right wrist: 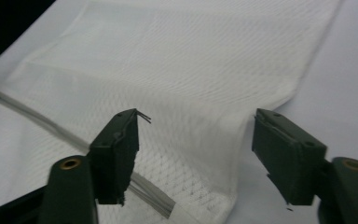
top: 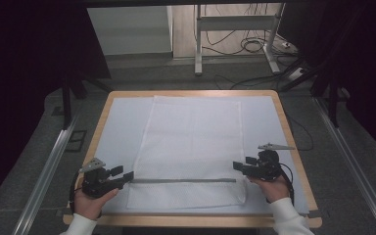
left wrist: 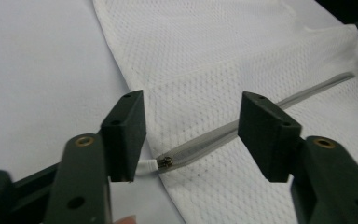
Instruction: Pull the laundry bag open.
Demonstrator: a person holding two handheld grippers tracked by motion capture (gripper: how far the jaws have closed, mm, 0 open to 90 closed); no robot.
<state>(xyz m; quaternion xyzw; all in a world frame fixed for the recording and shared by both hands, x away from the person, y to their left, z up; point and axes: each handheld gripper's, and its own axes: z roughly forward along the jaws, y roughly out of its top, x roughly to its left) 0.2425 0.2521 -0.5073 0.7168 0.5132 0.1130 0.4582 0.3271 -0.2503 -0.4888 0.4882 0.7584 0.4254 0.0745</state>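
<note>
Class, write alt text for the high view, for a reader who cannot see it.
A white mesh bag with a grey zipper across its near end lies flat on a white-covered table. A person's hands hold the left gripper and right gripper at the zipper's two ends, both with jaws open and gripping nothing.

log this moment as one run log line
item: white mesh laundry bag flat on table | zipper closed | left gripper open | right gripper open | held: nothing
</note>
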